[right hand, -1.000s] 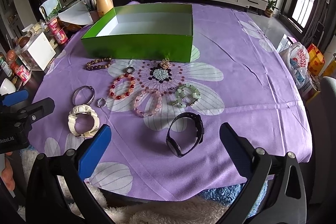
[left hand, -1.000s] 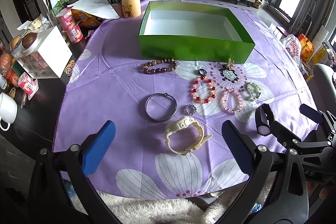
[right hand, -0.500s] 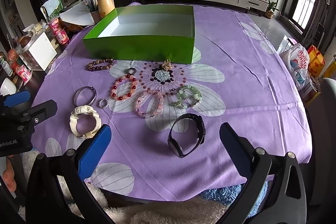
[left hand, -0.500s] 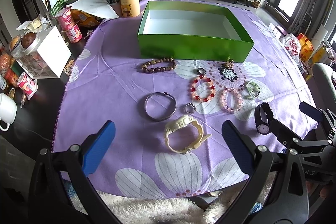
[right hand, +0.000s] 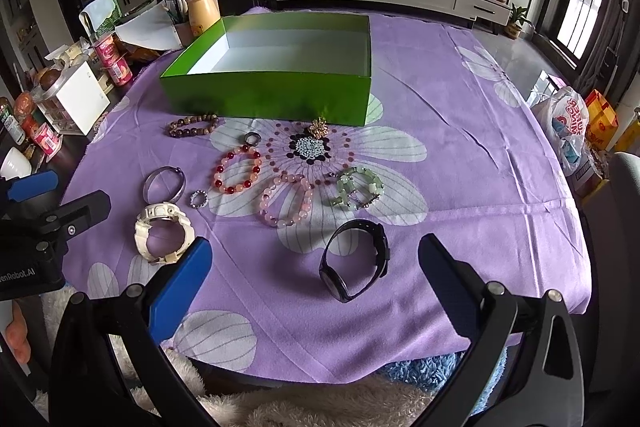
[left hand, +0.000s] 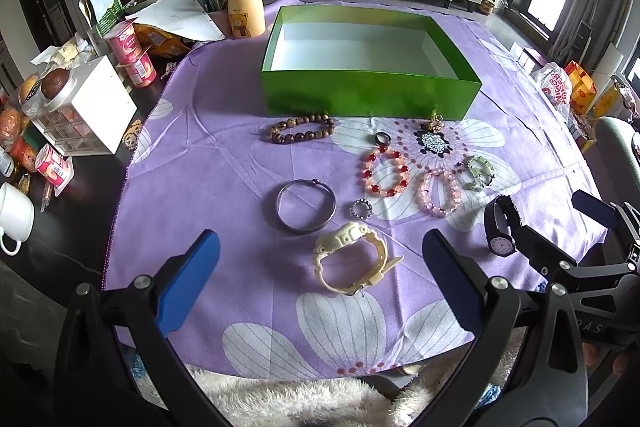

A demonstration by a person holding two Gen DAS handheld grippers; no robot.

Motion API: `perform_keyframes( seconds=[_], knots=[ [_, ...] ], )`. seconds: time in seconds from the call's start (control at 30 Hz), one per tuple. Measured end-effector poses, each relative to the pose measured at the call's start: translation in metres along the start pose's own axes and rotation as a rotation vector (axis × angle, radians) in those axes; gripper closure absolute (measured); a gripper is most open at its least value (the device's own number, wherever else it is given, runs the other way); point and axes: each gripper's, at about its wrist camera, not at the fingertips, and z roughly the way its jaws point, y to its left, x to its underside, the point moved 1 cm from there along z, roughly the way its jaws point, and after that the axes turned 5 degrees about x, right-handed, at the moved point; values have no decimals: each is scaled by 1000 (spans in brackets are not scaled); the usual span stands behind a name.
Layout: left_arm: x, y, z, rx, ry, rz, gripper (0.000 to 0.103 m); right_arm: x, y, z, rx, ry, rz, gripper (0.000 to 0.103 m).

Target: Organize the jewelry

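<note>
Both tongs spread wide, nothing held. Left gripper (left hand: 320, 279) hovers over the near cloth edge with the cream watch (left hand: 352, 259) lying between its blue pads, slightly toward the right one; band loop open upward, long axis running near-left to far-right, tail of the strap pointing at the right pad. Right gripper (right hand: 316, 279) has the black watch (right hand: 354, 259) just ahead of centre, standing on edge, dial at the near-left end, band arcing away to the right. Judgement: each arm is nearest its own watch, so the left takes cream and the right takes black; neither yet touches. Beyond the left tongs: silver bangle (left hand: 306, 205) ahead-left, small sparkly ring (left hand: 361, 207) dead ahead. Further out, red bead bracelet (left hand: 386, 173), pink bead bracelet (left hand: 439, 191), green stone bracelet (left hand: 478, 173) off to the right, brown bead bracelet (left hand: 302, 131) and a dark ring (left hand: 382, 138). Farthest, the green box (left hand: 372, 99), open, looks empty. Gold piece (left hand: 435, 123) at the box foot: too small to tell its type. Box's near inner floor is hidden behind its front wall.
</note>
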Motion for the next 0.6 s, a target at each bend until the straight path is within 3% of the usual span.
perform_keyframes(
  seconds=[0.6],
  knots=[
    [-1, -1, 0, 30, -3, 6, 2, -2, -1, -3, -5, -4, 2, 1]
  ],
)
